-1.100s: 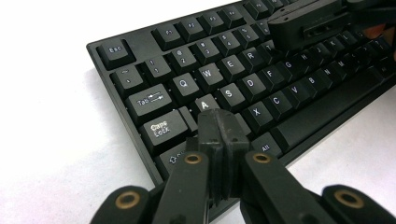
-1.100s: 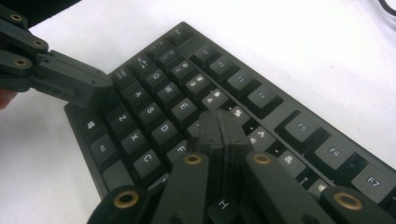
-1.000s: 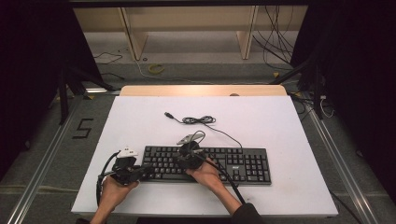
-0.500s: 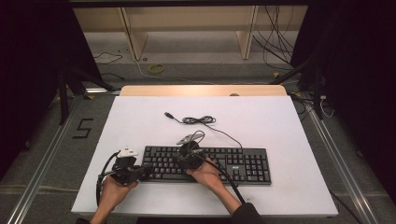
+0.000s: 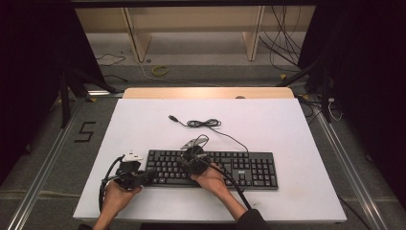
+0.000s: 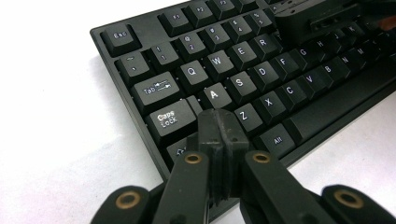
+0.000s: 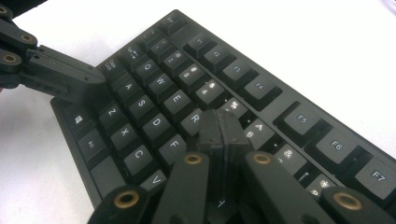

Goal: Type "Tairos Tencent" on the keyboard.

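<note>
A black keyboard (image 5: 210, 168) lies near the front edge of the white table (image 5: 297, 129), its cable (image 5: 203, 123) coiled behind it. Both claws are pinched fully closed and empty, used as pokers. The left gripper (image 6: 219, 128) tips down at the left end, by the Caps Lock key (image 6: 170, 117) and A; the right gripper (image 7: 220, 130) sits over the keys near R (image 7: 195, 118). The typing step seems in hand; the next move calls for a short, straight press on one key without clipping its neighbours.
</note>
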A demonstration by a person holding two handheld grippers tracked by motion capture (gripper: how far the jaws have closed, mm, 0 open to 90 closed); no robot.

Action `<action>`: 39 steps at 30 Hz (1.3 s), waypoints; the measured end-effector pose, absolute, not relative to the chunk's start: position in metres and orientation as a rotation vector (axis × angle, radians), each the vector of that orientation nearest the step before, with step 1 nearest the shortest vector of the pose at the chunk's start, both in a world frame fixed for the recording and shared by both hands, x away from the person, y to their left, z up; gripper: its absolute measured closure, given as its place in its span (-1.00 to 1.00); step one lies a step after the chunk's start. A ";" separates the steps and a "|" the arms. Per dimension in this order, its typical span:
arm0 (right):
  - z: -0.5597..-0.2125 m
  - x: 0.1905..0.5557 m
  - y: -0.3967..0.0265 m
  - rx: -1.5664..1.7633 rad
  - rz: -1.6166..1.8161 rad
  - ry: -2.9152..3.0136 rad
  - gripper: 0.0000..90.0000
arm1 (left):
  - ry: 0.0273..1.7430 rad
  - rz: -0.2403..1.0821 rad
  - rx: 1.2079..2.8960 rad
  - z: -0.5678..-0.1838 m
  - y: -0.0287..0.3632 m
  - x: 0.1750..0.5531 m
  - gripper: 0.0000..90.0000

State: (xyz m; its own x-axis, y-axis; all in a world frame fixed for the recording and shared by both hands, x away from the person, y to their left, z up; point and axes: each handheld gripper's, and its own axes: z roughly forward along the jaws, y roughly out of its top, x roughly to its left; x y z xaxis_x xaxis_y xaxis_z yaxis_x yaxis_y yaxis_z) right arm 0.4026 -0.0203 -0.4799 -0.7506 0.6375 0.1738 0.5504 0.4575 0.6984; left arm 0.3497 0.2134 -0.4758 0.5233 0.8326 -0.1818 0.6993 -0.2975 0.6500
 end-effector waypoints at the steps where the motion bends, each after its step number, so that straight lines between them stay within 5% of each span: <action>1: -0.480 0.403 -0.021 1.061 1.175 2.585 1.00 | 1.241 0.247 2.072 -0.476 0.213 0.350 0.99; 21: -0.464 0.396 -0.032 1.061 1.287 2.548 0.91 | 1.193 0.258 1.983 -0.467 0.214 0.347 0.79; 39: -0.455 0.388 -0.049 1.036 1.382 2.537 0.47 | 1.148 0.232 1.905 -0.461 0.212 0.348 0.24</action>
State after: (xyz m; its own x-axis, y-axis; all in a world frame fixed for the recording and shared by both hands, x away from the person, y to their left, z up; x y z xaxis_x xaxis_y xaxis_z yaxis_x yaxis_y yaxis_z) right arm 0.3882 -0.0487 -0.4552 -0.7699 0.5898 0.2438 0.5246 0.3674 0.7680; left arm 0.3478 0.2118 -0.4611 0.5566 0.7887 -0.2610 0.6258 -0.1915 0.7561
